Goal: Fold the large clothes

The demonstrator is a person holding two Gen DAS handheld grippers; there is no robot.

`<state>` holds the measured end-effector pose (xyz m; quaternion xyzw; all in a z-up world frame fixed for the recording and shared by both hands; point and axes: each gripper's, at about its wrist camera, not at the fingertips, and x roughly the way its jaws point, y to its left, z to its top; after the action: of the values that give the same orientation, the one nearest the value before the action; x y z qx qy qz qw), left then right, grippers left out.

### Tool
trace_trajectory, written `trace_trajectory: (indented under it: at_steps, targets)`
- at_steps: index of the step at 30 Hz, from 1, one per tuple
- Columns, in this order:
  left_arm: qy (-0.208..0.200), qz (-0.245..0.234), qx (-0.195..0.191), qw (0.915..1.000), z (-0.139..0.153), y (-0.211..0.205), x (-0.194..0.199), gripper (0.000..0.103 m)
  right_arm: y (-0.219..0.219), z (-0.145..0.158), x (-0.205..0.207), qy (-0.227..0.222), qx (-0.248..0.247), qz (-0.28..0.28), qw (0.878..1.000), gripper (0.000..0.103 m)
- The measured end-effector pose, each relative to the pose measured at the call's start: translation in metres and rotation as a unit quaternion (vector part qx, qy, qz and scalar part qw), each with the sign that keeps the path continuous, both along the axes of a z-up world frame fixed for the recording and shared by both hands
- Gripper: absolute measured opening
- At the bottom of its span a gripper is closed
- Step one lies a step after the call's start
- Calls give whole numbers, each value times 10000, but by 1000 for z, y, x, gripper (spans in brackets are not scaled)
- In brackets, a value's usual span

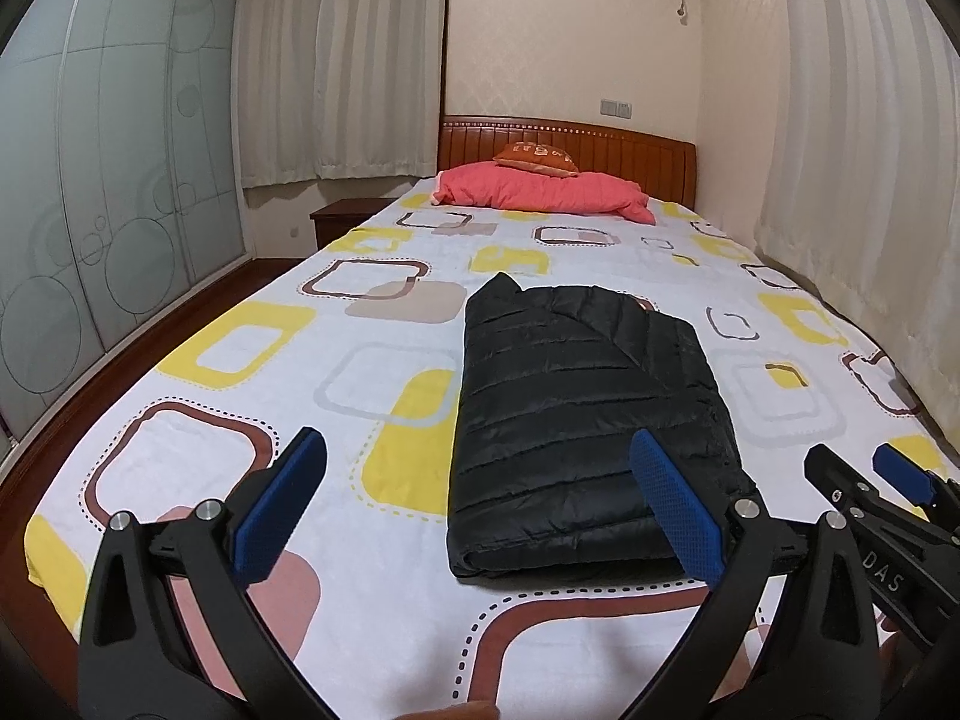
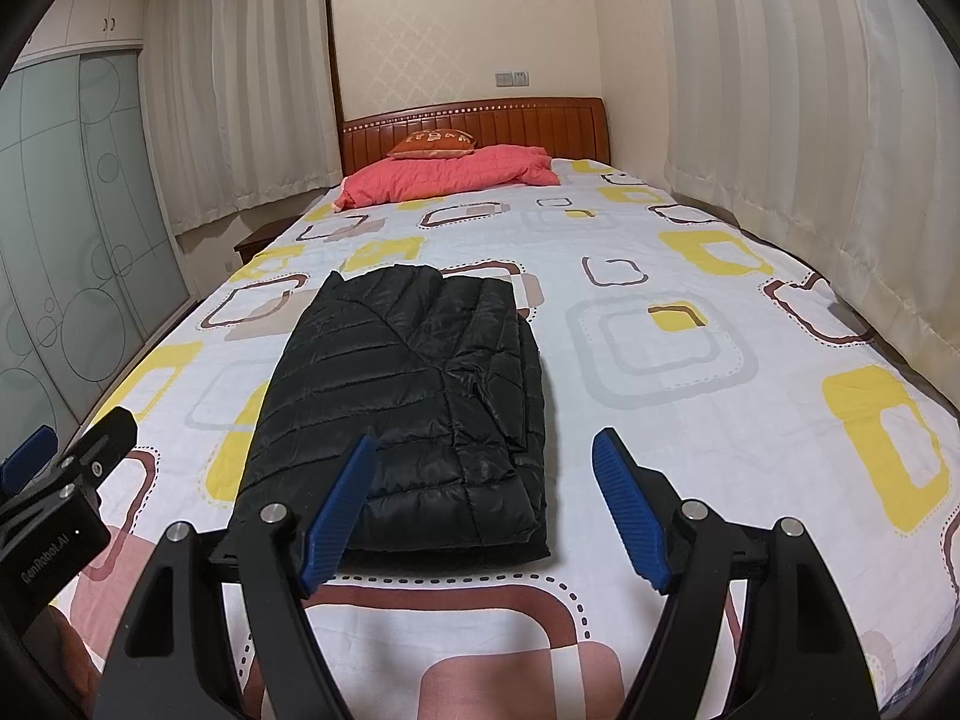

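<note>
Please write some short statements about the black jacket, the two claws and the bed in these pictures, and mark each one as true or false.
1. The black jacket lies folded on the bed. True.
2. The right claw is closed on the jacket. False: its jaws stand open and hold nothing.
3. The left claw is open and holds nothing. True.
4. A pink quilt lies bunched at the headboard end of the bed. True.
5. The jacket is spread flat with both sleeves stretched out. False: it is folded into a compact rectangle.
6. The orange cushion rests on the jacket. False: it sits on the pink quilt by the headboard.
</note>
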<state>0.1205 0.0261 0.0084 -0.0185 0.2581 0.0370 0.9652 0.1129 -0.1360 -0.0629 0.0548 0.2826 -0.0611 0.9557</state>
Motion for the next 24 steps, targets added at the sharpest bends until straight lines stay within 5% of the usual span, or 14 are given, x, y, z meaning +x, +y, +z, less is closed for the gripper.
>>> trace_trajectory:
  at_steps: [16, 24]
  targets:
    - [58, 50, -175, 9998, -6, 7, 7, 101, 3, 0, 0, 15, 15, 30, 10000, 74]
    - [548, 350, -127, 9978, -39, 27, 37, 101, -18, -16, 12, 181, 47, -173, 9997, 74]
